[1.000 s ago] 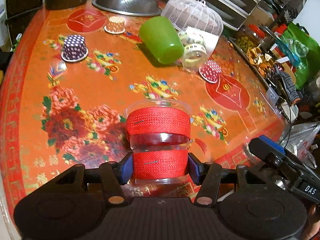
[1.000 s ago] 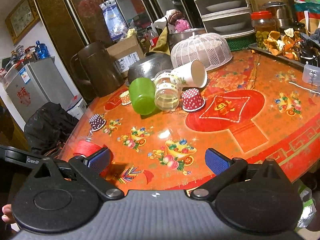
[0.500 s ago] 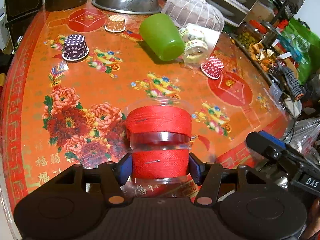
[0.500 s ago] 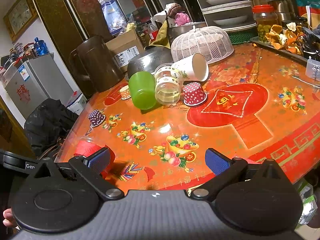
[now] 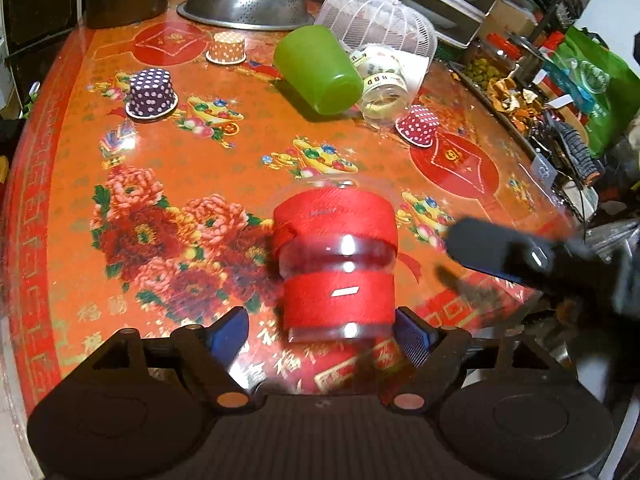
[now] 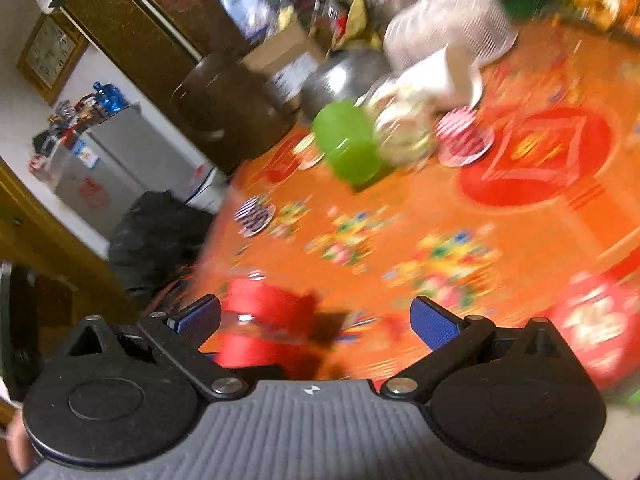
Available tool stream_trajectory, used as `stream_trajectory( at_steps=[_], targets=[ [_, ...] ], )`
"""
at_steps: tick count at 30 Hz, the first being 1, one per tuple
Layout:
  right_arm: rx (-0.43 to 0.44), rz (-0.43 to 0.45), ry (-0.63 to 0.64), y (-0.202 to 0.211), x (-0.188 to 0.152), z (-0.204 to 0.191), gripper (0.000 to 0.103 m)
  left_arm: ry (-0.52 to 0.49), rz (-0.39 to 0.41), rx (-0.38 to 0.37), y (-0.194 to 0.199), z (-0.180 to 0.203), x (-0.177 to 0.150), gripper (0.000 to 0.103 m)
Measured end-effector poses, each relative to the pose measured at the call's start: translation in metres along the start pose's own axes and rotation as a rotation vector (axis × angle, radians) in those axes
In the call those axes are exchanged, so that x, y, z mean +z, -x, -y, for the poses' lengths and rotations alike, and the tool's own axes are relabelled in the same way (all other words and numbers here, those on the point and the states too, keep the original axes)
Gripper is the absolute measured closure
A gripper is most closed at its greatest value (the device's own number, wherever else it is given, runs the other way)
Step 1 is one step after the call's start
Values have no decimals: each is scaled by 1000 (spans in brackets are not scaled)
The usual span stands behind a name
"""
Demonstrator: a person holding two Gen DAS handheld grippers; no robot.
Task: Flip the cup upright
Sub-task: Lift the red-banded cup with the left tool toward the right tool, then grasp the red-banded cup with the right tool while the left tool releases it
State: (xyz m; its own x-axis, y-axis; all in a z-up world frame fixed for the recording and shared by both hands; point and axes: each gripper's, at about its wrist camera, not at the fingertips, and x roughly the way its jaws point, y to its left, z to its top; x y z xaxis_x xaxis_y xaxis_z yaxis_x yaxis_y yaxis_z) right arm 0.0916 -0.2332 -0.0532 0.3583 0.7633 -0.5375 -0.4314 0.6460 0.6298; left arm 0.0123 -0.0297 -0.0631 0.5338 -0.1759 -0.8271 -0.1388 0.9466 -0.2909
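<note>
A clear plastic cup with two red bands [image 5: 336, 268] stands on the orange flowered table [image 5: 200, 168], wide rim up. My left gripper [image 5: 322, 332] is open around its base, the blue pads apart from the cup on the left. The cup also shows blurred in the right wrist view [image 6: 260, 320], near the left finger. My right gripper [image 6: 316, 320] is open and empty, and it appears as a blurred dark shape [image 5: 520, 260] to the right of the cup in the left wrist view.
A green cup [image 5: 320, 68] lies on its side mid-table beside a clear jar [image 5: 380, 84] and a white paper cup. Dotted cupcake liners [image 5: 152, 92] stand upside down. A steel colander [image 5: 244, 0] and white mesh cover [image 5: 380, 20] sit at the back.
My left gripper has opened and let go of the red-banded cup, which stands on the table. My right gripper has swung quickly toward the cup; its view is blurred.
</note>
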Motion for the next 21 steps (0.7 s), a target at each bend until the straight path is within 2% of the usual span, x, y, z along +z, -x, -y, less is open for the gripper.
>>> stream_trajectory(
  at_steps=[7,12,21],
  targets=[
    [-31,-128,-18,-34,11,-22,1,22,39,-115,24,-26,-23,21],
    [-59,-154,-15,-48,14,-43,1,19,93,-173,38,-43,-31,21],
    [-178,-229,5,-76,19,-55,15,89,128,-216,46,-86,-46,21]
  ],
)
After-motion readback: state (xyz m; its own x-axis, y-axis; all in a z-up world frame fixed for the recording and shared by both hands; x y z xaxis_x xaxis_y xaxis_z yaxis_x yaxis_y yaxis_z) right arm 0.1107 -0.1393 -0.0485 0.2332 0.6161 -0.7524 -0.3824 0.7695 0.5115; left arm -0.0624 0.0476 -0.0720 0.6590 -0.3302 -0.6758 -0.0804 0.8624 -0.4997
